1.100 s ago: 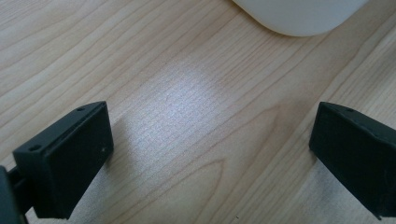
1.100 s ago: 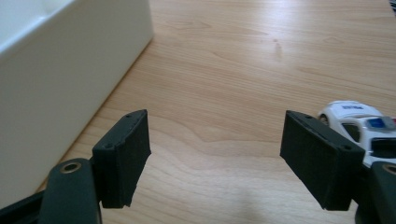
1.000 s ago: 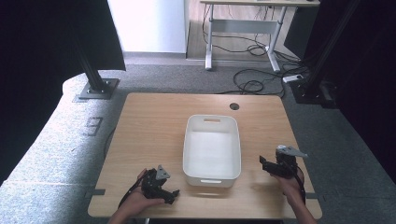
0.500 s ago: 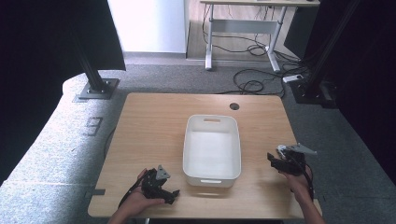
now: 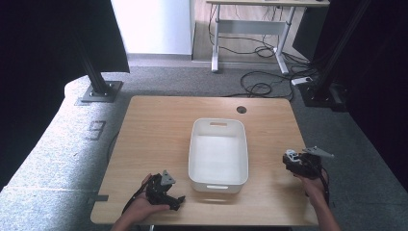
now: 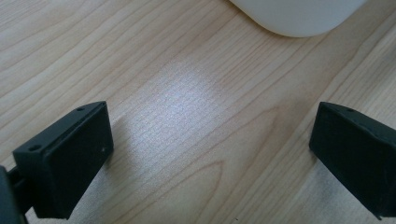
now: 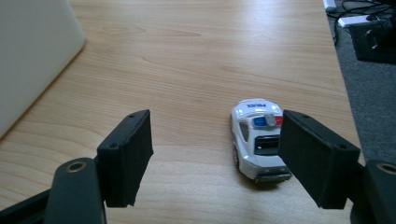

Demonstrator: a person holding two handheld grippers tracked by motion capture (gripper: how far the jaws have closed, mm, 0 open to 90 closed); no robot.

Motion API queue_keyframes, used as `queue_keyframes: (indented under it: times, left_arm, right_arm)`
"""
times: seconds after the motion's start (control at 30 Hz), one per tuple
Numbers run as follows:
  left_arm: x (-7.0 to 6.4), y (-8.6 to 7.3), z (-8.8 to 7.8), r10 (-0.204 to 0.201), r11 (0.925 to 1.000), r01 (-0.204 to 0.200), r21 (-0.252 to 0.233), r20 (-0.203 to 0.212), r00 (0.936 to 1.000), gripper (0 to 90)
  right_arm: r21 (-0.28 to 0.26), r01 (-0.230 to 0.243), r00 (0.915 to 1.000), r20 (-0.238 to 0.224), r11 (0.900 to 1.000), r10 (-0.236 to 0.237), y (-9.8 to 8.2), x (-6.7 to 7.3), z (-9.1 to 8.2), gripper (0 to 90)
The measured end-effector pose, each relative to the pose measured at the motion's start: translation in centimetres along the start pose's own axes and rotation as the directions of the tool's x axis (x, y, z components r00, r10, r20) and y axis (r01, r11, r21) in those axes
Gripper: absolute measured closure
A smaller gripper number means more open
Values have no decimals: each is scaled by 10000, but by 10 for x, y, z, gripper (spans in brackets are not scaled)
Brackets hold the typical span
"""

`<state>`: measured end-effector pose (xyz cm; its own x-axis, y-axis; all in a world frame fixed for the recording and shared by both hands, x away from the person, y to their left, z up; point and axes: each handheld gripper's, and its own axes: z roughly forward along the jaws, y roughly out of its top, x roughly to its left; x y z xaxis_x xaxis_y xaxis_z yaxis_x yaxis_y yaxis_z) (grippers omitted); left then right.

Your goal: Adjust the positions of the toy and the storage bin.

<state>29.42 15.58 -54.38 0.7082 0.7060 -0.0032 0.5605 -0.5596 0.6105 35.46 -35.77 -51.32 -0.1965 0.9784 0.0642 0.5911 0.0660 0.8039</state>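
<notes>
Our right gripper (image 7: 215, 158) has its fingers spread wide, with the toy police car (image 7: 258, 137) on the bench just inside the right finger, not yet gripped. Our left gripper (image 6: 210, 154) gapes over bare bench, so grasping the car and putting it in the white bin (image 5: 219, 180) remain.

The tub (image 5: 219, 155) stood in the middle of the table (image 5: 159, 125). Your left gripper (image 5: 166, 192) was at its near left corner, and your right gripper (image 7: 215, 154) was at its right, with the toy car (image 7: 258, 139) between the jaws, close to the right one.

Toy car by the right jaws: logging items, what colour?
White toy police car, blue-red roof light; right gripper view.
</notes>
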Motion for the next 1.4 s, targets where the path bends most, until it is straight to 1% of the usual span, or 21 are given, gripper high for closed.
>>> queue_keyframes:
  times: [0.17,0.3,0.4,0.57,0.73,1.0,1.13,1.27,1.4]
  left_arm:
    - [0,0,0,4,10000,-4,-7,6,10000,0]
    - [0,0,0,22,10000,-21,-12,14,10000,0]
    - [0,0,0,34,10000,-34,-15,20,10000,0]
    - [0,0,0,45,10000,-45,-25,28,10000,0]
    - [0,0,0,51,10000,-51,-29,30,10000,0]
    - [0,0,0,58,10000,-58,-41,39,10000,0]
    - [0,0,0,61,10000,-61,-46,37,10000,0]
    - [0,0,0,63,10000,-62,-50,36,10000,0]
    - [0,0,0,55,10000,-55,-71,43,10000,0]
  right_arm:
    - [40,-26,9999,103,10000,26,0,-4,2,270]
    - [132,-64,9997,240,9999,61,0,-10,7,289]
    - [192,-233,9994,280,9995,227,0,-15,11,297]
    - [241,-179,9991,398,9995,169,0,-16,14,308]
    - [477,-110,9988,482,9988,87,-2,-19,21,320]
    - [516,-180,9978,645,9985,147,-3,-23,29,360]
    - [562,-249,9975,679,9981,211,-3,-25,31,362]
    - [469,-328,9974,652,9984,297,-3,-28,33,363]
    - [538,-375,9972,670,9978,338,-3,-30,36,365]
